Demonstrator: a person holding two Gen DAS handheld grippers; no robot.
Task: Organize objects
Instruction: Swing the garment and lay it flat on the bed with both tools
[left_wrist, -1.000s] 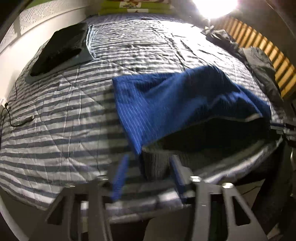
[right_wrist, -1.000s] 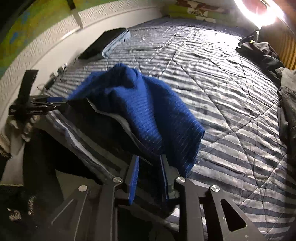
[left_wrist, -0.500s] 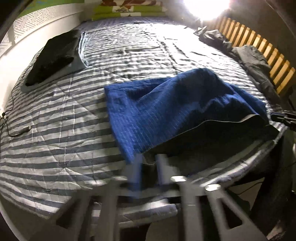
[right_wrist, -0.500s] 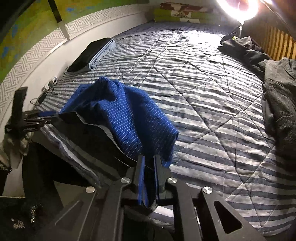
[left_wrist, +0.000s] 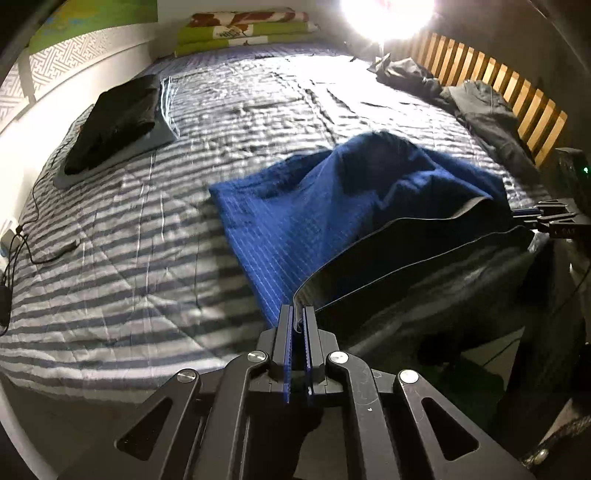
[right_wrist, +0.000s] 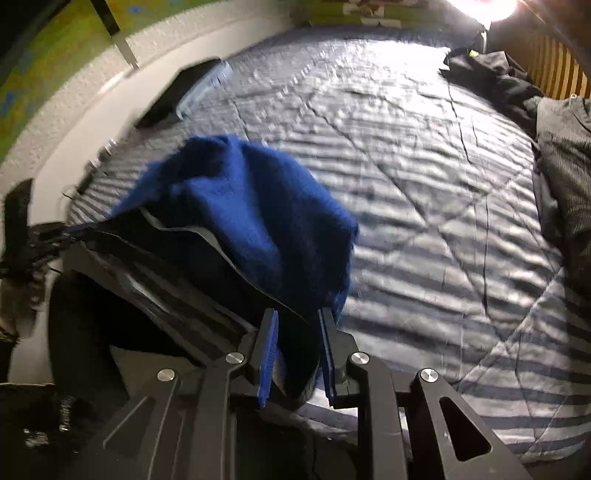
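A blue striped sweater (left_wrist: 332, 206) with a dark lining lies over the near edge of the striped bed (left_wrist: 147, 258); it also shows in the right wrist view (right_wrist: 258, 221). My left gripper (left_wrist: 299, 314) is shut on the sweater's hem at its near left corner. My right gripper (right_wrist: 297, 321) holds the other corner, with the cloth between its fingers, which stand somewhat apart. The hem is stretched taut between the two grippers. The right gripper also shows at the right edge of the left wrist view (left_wrist: 546, 218).
A folded black garment on a grey one (left_wrist: 114, 122) lies at the far left of the bed. Dark clothes (left_wrist: 480, 107) are heaped along the wooden slatted headboard (left_wrist: 517, 99) at right. Green pillows (left_wrist: 243, 33) lie at the far end. A cable (left_wrist: 44, 251) lies at the left edge.
My left gripper has closed on the sweater's hem and pulled back. My right gripper's fingers stand wider apart than half a second ago. The sweater is lifted and bunched, stretched between both.
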